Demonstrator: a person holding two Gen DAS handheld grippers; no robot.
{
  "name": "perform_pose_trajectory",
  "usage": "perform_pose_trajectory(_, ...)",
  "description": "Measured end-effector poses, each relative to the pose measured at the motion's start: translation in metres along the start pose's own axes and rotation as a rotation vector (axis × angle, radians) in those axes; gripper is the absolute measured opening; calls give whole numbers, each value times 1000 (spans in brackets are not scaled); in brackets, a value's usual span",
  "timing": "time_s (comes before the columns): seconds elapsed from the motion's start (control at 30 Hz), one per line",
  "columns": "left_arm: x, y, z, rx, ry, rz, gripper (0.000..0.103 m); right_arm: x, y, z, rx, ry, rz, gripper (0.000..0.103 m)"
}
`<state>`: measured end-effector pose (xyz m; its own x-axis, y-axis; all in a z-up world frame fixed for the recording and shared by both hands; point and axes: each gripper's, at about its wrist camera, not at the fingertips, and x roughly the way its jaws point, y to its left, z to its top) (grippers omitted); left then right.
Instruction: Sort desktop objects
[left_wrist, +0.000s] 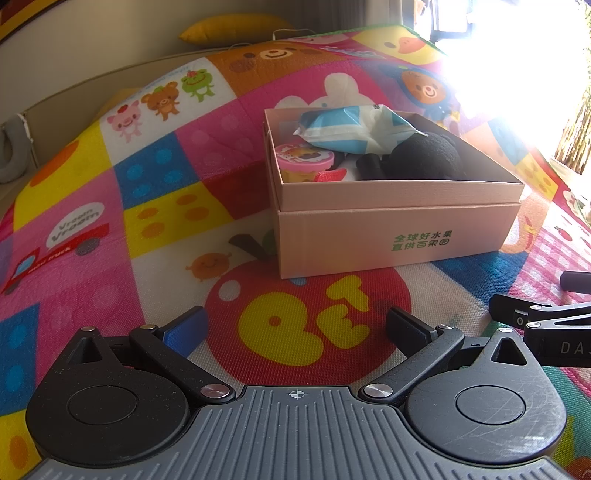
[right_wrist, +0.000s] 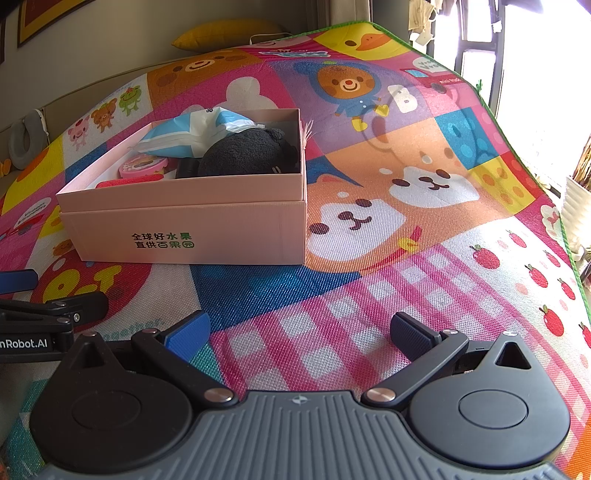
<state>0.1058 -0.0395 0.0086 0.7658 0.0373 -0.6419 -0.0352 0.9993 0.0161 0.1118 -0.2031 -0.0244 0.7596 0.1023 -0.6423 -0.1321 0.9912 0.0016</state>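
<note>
A pink cardboard box (left_wrist: 399, 236) (right_wrist: 192, 225) with green lettering stands on the cartoon play mat. Inside lie a blue-and-white tissue pack (left_wrist: 354, 127) (right_wrist: 192, 131), a black plush toy (left_wrist: 424, 157) (right_wrist: 247, 153), a pink-lidded round tub (left_wrist: 304, 158) (right_wrist: 142, 166), a red item (left_wrist: 330, 176) (right_wrist: 125, 181) and a small black object (left_wrist: 369, 162). My left gripper (left_wrist: 295, 325) is open low over the mat, in front of the box, nothing between its fingers. My right gripper (right_wrist: 301, 330) is open too, to the box's front right, empty. Each gripper shows at the edge of the other's view.
The colourful mat (right_wrist: 424, 229) covers the whole surface; its green edge (right_wrist: 517, 155) runs along the right by a bright window. A yellow cushion (left_wrist: 229, 27) and a grey ring-shaped item (left_wrist: 11, 155) lie beyond the mat's far and left edges.
</note>
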Motion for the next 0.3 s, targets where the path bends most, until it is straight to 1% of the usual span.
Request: perform_pose_trajectory(0.3, 0, 0, 0, 1, -3, 4, 103, 0, 0, 0, 0, 0, 0, 103)
